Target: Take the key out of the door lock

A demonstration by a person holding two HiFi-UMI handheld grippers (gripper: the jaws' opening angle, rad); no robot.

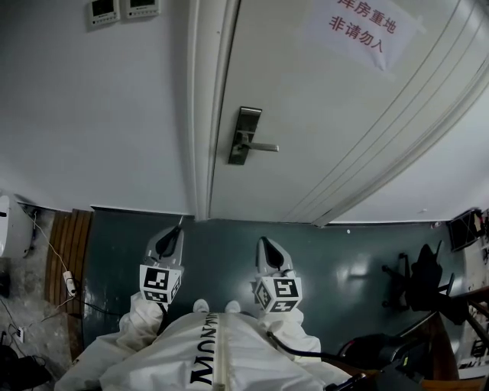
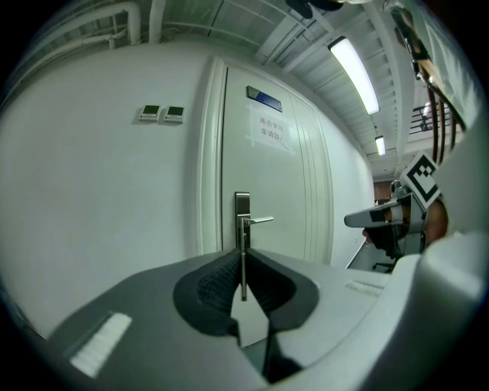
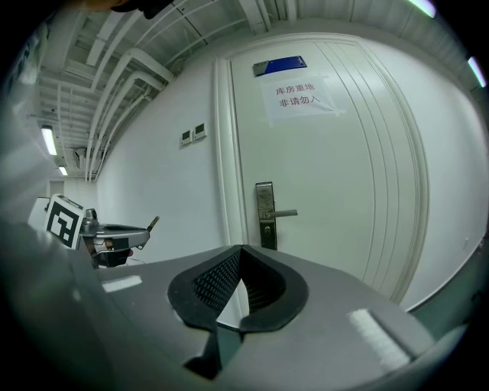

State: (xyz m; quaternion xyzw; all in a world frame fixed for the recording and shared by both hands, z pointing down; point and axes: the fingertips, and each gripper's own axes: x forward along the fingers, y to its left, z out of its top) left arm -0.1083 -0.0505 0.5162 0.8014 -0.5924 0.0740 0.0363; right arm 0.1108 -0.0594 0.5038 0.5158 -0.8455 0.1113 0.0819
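Note:
The key point(image 2: 243, 276) is out of the lock and stands edge-on as a thin metal blade between the pads of my left gripper point(image 2: 243, 256), which is shut on it. From the right gripper view the key point(image 3: 152, 223) pokes out of that gripper's tip. The lock plate point(image 1: 244, 135) with its lever handle point(image 1: 264, 147) sits on the white door point(image 1: 321, 114), well ahead of both grippers. My left gripper point(image 1: 177, 228) hangs low by the door frame. My right gripper point(image 1: 262, 241) is beside it, shut and empty, its jaws touching at the tips point(image 3: 241, 250).
A paper sign point(image 1: 361, 29) is taped on the door. Two small wall panels point(image 1: 122, 9) hang left of the frame. Cables and a wooden strip point(image 1: 65, 260) lie at the left, and a dark chair point(image 1: 424, 279) stands at the right on the dark floor.

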